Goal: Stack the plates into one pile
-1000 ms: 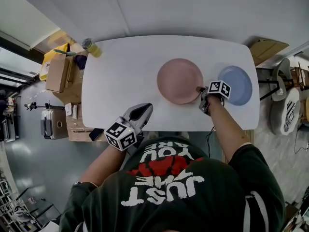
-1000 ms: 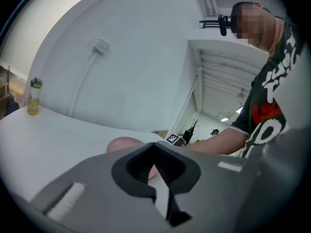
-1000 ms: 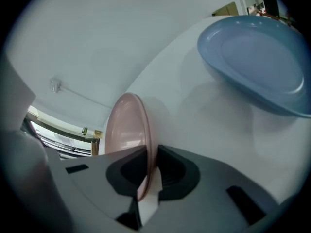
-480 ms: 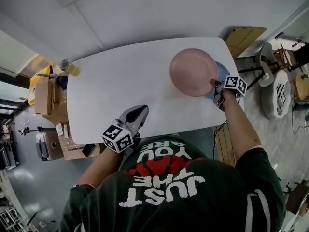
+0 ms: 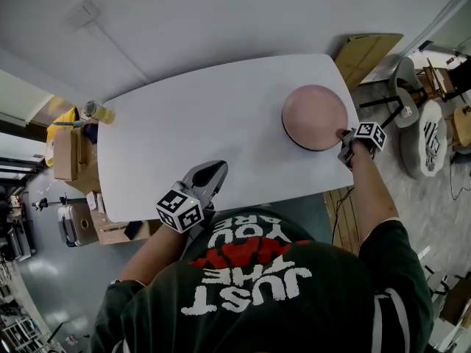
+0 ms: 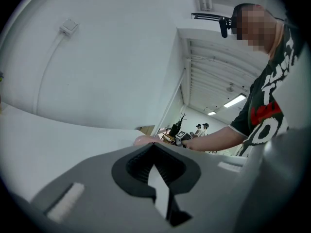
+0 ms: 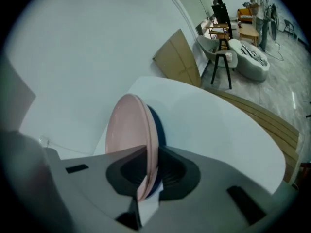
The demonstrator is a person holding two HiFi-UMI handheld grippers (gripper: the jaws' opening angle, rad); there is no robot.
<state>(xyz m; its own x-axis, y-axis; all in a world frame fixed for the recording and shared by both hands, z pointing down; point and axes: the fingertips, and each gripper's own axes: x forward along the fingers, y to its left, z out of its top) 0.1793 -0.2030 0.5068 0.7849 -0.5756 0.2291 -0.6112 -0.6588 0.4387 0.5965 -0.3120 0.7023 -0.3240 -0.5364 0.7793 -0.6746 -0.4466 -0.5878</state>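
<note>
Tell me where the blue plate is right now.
The blue plate lies at the table's right end in the head view, almost wholly covered by the pink plate that the right gripper grips; only its rim shows, in the right gripper view.

- Bright, even indoor light; only faint shadows on the white table (image 5: 184,145).
- Both gripper views bulge fisheye-style, with dark rounded corners.
- Nearest foreground slightly soft.
</note>
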